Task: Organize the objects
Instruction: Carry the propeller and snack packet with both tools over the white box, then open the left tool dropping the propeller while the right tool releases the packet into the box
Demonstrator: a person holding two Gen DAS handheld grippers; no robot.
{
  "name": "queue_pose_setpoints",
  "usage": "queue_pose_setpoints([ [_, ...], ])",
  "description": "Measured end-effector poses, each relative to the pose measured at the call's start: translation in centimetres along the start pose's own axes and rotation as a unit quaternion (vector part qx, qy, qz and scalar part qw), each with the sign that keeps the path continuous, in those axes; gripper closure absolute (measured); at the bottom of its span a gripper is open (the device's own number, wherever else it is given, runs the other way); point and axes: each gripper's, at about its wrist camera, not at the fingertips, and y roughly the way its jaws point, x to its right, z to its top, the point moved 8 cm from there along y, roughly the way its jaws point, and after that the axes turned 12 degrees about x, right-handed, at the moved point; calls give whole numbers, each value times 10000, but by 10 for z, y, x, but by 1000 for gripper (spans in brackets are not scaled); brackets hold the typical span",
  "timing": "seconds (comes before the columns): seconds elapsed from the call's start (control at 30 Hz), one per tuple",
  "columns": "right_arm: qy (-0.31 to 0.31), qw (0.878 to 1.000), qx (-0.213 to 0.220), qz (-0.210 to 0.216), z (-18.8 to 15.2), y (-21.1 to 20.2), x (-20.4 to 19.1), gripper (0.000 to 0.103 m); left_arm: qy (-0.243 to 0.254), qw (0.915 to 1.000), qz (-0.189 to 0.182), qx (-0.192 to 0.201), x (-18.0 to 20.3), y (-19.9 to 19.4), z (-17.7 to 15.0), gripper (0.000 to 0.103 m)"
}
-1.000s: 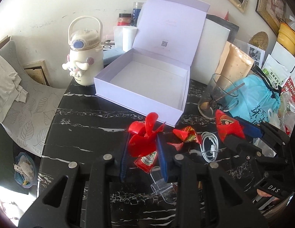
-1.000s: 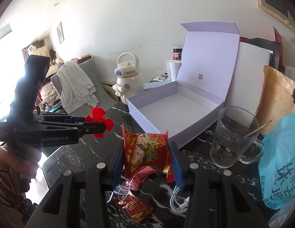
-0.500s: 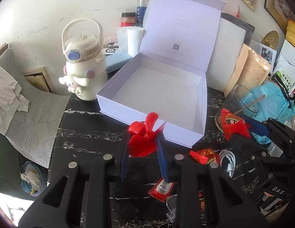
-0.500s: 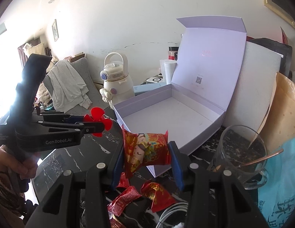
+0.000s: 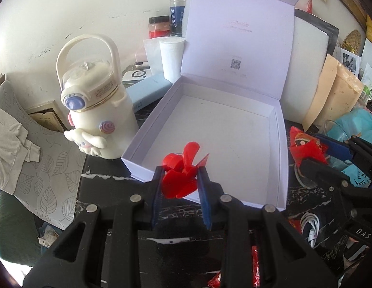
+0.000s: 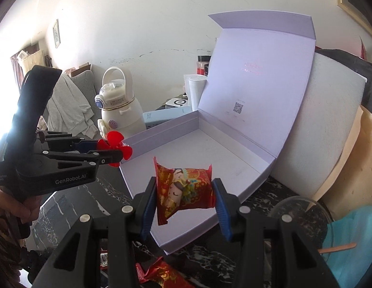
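Red plastic fan point(image 5: 183, 177) sits clamped in the left gripper point(image 5: 181, 187) fingers, over the near edge of the open box point(image 5: 209, 129) on the table point(image 5: 109, 192). The right gripper point(image 6: 184, 199) fingers pinch a red packet point(image 6: 183, 189) above the box's front corner.

White wall point(image 6: 150, 24), black marble table point(image 5: 109, 192), sunlit.

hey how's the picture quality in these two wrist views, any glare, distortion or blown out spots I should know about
Left wrist view: strong fisheye bending, dark corners, sharp focus; sunlight washes the open box floor nearly white, and the left gripper with its red propeller casts a hard shadow on the table.
Right wrist view: same curvature; a window at the left edge is blown out; the snack packet in the right gripper is crisp.
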Motion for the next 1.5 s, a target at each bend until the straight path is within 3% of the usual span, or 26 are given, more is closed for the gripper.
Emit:
queue_pose_setpoints([
  [0.67,-69,9976,-389,-563,29,46,32,58,530,9985,113,114,2,56,46,77],
  [1.5,-18,9912,-795,-1062,38,108,56,56,674,9975,127,-154,9,131,54,77],
])
